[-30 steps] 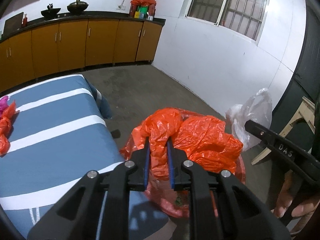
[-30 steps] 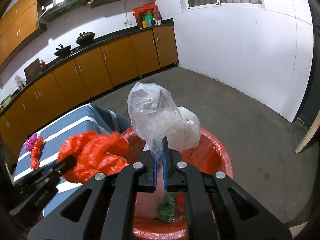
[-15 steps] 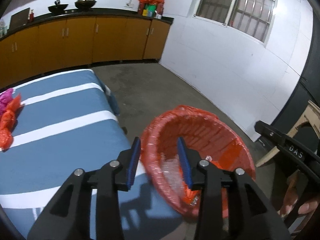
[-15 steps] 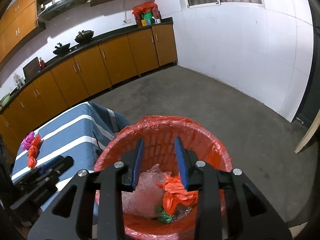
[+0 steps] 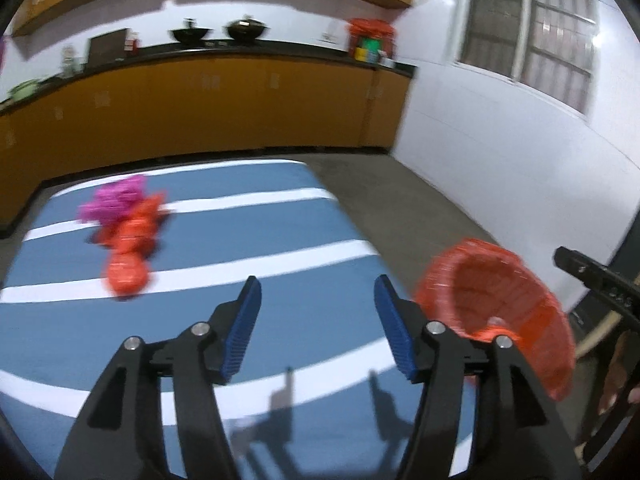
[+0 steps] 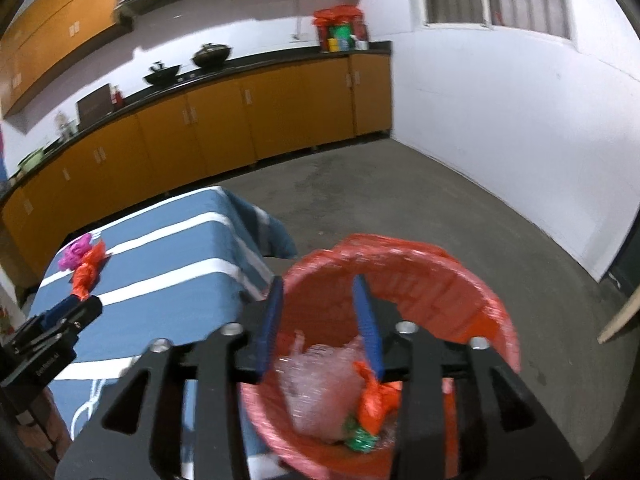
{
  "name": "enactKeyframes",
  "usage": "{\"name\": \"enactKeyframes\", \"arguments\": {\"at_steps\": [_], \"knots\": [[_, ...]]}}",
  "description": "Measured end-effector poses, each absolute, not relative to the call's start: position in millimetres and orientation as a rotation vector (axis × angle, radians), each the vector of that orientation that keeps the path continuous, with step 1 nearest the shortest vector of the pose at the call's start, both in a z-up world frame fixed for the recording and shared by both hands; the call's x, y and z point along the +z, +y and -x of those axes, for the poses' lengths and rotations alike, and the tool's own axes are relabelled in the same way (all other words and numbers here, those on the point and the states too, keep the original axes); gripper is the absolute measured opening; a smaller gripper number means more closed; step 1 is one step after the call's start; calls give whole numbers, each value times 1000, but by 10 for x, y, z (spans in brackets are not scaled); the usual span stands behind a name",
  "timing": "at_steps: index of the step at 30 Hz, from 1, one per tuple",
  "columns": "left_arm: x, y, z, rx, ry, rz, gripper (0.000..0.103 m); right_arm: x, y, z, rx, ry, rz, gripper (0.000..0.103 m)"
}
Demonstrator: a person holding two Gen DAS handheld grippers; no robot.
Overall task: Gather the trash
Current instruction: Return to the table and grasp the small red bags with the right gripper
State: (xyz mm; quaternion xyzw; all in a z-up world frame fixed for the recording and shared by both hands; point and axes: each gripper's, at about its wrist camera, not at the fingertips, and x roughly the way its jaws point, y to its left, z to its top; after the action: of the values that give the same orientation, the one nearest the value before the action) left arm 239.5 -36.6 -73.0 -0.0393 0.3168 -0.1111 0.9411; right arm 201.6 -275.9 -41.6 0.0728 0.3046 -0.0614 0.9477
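Note:
An orange-lined bin (image 6: pixel 400 280) stands on the floor beside the blue striped table (image 5: pixel 240 240). Inside it lie a clear plastic bag (image 6: pixel 320 384), an orange bag (image 6: pixel 378 398) and a green scrap (image 6: pixel 360 438). My right gripper (image 6: pixel 320 300) hovers over the bin, its jaws opening and nothing between them. My left gripper (image 5: pixel 316 300) is over the table, jaws opening and empty; the bin (image 5: pixel 500 292) lies to its right. An orange bag (image 5: pixel 128 252) and a pink bag (image 5: pixel 112 200) sit on the table's far left, also seen as the orange bag (image 6: pixel 86 274) and the pink bag (image 6: pixel 74 254).
Orange kitchen cabinets (image 6: pixel 240 120) with a dark counter run along the back wall. A white wall (image 6: pixel 500 120) with a barred window closes the right side. Grey floor (image 6: pixel 400 200) stretches beyond the bin. A hand and a wooden frame show at the right edge.
Both grippers let go of their bags, which dropped into the bin, and their jaws widened. The left gripper swung left from over the bin to over the table.

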Motion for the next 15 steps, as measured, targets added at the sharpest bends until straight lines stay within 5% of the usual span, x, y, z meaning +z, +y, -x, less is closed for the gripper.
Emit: {"name": "enactKeyframes", "arguments": {"at_steps": [15], "knots": [[-772, 1481, -2143, 192, 587, 123, 66, -516, -963, -2706, 220, 630, -51, 55]]}}
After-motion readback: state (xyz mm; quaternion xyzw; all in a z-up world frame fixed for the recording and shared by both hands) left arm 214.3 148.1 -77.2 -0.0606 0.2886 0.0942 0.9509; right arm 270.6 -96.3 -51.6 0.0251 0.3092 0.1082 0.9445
